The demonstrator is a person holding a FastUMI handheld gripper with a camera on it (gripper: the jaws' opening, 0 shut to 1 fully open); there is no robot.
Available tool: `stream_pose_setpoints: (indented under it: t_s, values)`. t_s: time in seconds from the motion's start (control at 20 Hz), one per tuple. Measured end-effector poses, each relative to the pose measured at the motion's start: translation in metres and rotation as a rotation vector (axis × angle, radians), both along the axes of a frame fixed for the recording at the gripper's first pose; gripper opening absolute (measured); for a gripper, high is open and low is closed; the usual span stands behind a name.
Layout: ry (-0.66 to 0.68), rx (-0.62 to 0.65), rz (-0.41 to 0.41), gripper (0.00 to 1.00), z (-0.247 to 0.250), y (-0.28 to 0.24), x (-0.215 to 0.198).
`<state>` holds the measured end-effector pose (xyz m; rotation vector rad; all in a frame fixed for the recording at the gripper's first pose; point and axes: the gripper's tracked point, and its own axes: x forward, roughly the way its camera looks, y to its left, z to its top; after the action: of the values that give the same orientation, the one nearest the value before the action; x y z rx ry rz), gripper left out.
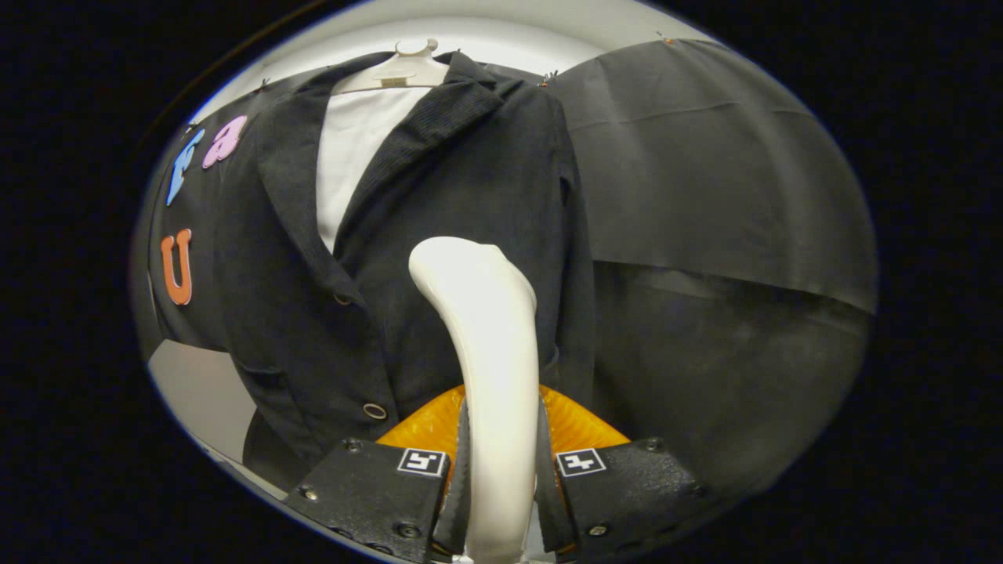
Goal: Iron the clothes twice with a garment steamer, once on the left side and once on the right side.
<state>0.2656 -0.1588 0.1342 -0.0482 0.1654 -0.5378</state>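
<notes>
The gripper is clamped on the steamer, both fingers pressing the pale handle from either side, no gap showing. The handle rises up between them and curves forward at its top, and an orange part of the steamer flares out low down, just behind the fingers.

Right ahead hangs the jacket, dark, buttoned, on a pale hanger with a white shirt showing at the open collar. The steamer's head sits against or just short of the jacket's front panel, about mid-chest, on the side right of the button line; whether it touches the cloth, I cannot tell. Beyond the jacket, the booth's black cloth wall.

How far along? Grip is secured and the steamer is up at the garment, so the pick-up looks done. Nothing shows whether either pass is finished; my read is that a stroke on this panel is in hand, with the other side left to do.

Pose: the gripper points level, straight at the jacket, handle upright, square to the cloth.
</notes>
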Motion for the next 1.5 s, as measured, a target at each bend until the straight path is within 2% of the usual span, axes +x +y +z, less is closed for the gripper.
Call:
stream_pose_setpoints:
  t_s: [0.55,1.15,1.5]
  values:
    - [0.080,0.072,-0.005,0.38,-0.066,-0.001,-0.004]
    - [0.113,0.084,0.002,0.38,-0.108,0.007,-0.005]
    - [0.190,0.168,-0.045,0.38,-0.155,-0.008,-0.010]
